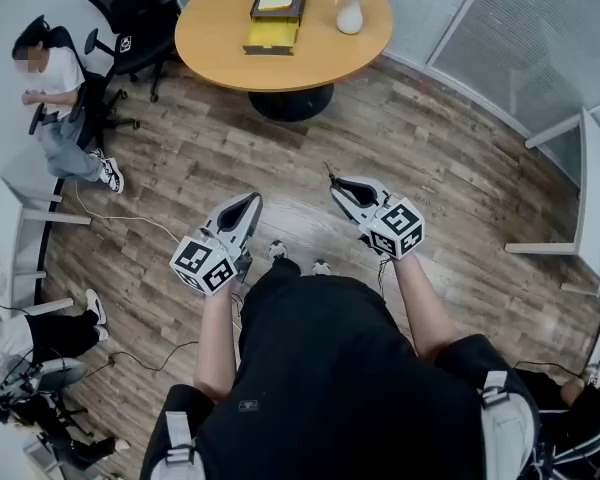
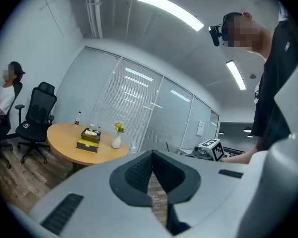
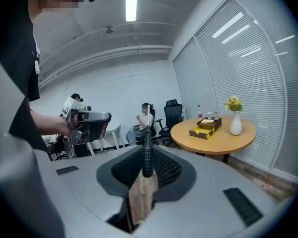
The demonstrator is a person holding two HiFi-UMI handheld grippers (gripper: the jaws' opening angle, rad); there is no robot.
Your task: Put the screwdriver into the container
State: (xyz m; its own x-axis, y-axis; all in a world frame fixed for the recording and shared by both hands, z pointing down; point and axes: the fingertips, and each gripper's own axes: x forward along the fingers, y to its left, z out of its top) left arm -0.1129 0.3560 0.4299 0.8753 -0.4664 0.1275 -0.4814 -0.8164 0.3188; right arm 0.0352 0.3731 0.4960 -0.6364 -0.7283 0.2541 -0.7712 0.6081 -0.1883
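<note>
My right gripper [image 1: 342,186] [image 3: 146,150] is shut on a screwdriver [image 3: 147,156]. Its black ribbed handle sits between the pads and its thin shaft [image 1: 329,172] sticks forward past the tips. My left gripper [image 1: 252,200] [image 2: 152,155] is held beside it at waist height, its jaws meeting at the tips with nothing between them. The container [image 1: 276,18] [image 2: 89,140] [image 3: 204,129], a black and yellow open box, rests on the round wooden table [image 1: 220,38] well ahead of both grippers.
A white vase with flowers [image 1: 350,8] stands on the table next to the box. Black office chairs [image 1: 135,13] and a seated person [image 1: 60,98] are at the left, with a cable [image 1: 120,218] on the wooden floor. White desks [image 1: 590,198] line the right.
</note>
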